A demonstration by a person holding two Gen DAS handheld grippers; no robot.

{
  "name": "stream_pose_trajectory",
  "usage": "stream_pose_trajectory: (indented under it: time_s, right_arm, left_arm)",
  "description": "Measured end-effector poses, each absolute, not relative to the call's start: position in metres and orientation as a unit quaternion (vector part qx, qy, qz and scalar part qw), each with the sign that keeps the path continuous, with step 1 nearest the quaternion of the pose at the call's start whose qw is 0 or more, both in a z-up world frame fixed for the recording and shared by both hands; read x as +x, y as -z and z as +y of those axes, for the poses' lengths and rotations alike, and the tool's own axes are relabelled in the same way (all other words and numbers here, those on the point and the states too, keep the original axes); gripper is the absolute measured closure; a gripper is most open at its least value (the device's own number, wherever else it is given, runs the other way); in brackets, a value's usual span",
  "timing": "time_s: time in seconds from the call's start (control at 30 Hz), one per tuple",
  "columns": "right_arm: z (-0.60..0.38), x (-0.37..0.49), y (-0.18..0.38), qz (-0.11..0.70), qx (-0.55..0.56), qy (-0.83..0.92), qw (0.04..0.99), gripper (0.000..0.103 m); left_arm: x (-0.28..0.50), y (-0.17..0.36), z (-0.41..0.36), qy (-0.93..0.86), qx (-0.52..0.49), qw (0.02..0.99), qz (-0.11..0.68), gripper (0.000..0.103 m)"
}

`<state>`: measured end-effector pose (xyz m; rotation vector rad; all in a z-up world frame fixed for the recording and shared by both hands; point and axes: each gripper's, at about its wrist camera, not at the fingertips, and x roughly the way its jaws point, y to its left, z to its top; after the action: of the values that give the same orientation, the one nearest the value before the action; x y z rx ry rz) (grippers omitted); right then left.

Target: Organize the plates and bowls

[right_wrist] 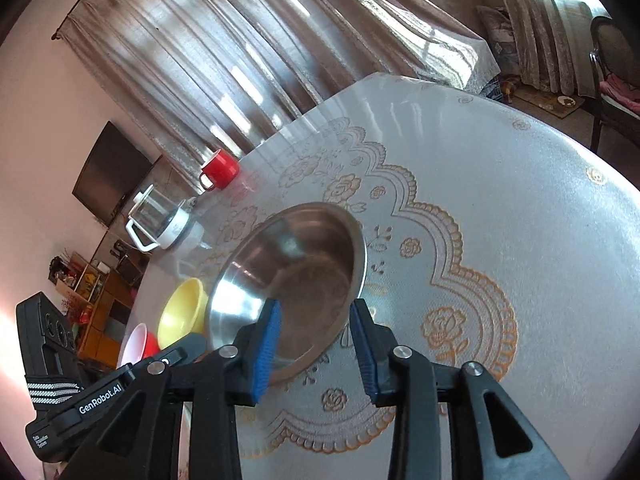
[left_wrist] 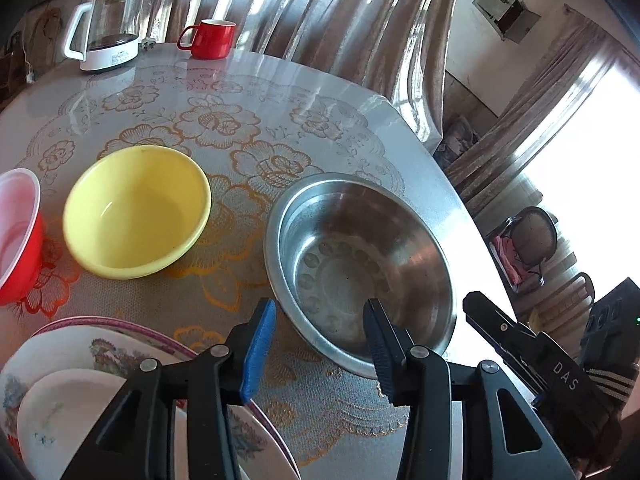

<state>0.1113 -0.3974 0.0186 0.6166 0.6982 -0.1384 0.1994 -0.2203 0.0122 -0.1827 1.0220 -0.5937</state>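
Bowls and plates share a round table under a lace-patterned cloth as two hand-held grippers work at its near side: the left gripper stands partly open with nothing between its blue pads, its left finger over the cloth and its right finger in front of the near rim of the steel bowl; whether that finger touches the rim cannot be told. In the right wrist view the right gripper is also partly open, its two pads framing the steel bowl's near edge without pressing on it, and the bowl appears to sit flat on the cloth. Three bowls can be counted: the steel one just ahead of both grippers, a yellow bowl to its left and apart from it, and a red bowl with a white inside beside the yellow one at the frame's edge. At least two plates lie stacked at the lower left, beside the left gripper, a small white one on a larger floral plate with a pink rim. At the far edge stand one red mug and one glass kettle on a white base, before grey curtains
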Motion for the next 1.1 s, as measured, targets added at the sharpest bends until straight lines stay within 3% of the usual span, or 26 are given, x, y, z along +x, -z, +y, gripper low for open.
stream_pose_trajectory:
  time_s: [0.17, 0.33, 0.73, 1.1]
  right_arm:
    - [-0.399, 0.138, -0.006, 0.363, 0.266, 0.087, 0.889, 0.07]
    - [-0.398, 0.143, 0.006, 0.381, 0.248, 0.091, 0.886, 0.087]
    - [-0.384, 0.125, -0.013, 0.363, 0.231, 0.074, 0.9, 0.086]
    - [-0.326, 0.133, -0.047, 0.342, 0.197, 0.015, 0.919, 0.086]
  left_arm:
    - [0.208, 0.0, -0.232, 0.279, -0.076, 0.821, 0.493, 0.058]
    - [0.206, 0.001, -0.234, 0.289, -0.071, 0.82, 0.49, 0.064]
    - [0.186, -0.011, -0.215, 0.296, -0.076, 0.826, 0.474, 0.065]
    - [0.175, -0.04, -0.148, 0.265, -0.12, 0.849, 0.441, 0.065]
